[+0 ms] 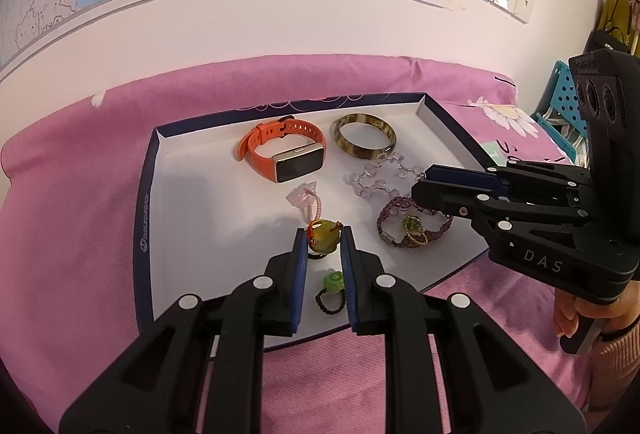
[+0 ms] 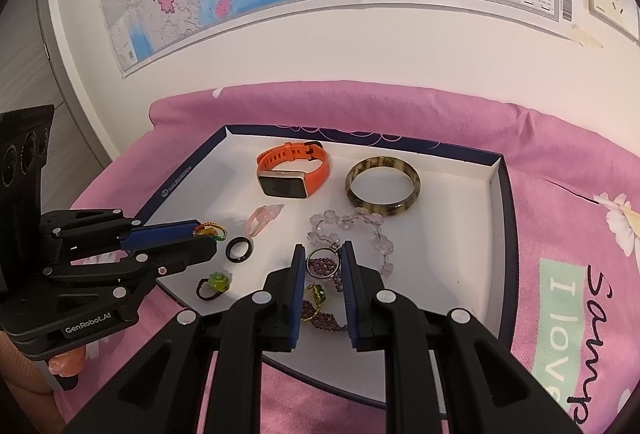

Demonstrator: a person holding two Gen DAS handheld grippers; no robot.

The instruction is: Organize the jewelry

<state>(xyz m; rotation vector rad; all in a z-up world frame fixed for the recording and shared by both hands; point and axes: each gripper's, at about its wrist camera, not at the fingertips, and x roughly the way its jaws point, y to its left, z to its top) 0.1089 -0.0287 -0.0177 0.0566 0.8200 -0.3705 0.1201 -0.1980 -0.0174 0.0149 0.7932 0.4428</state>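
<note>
A white box lid (image 1: 146,218) with a navy rim holds the jewelry. My left gripper (image 1: 324,239) is shut on a yellow-green pendant (image 1: 323,241) with an orange cord, held just above a black ring (image 2: 239,249). From the right wrist view the same left gripper (image 2: 208,236) shows the pendant (image 2: 209,232) at its tips. My right gripper (image 2: 322,249) is shut on a round silver locket (image 2: 323,264) filled with purple beads, over the purple bead bracelet (image 2: 320,318). In the left wrist view my right gripper (image 1: 422,183) hides the locket.
In the lid also lie an orange smartwatch (image 1: 282,152), a brown bangle (image 1: 365,136), a clear crystal bracelet (image 1: 380,178), a pink charm (image 1: 306,196), a green bead ring (image 1: 414,230) and a green flower ring (image 1: 332,290). Pink bedding (image 1: 80,214) surrounds the lid; a wall stands behind.
</note>
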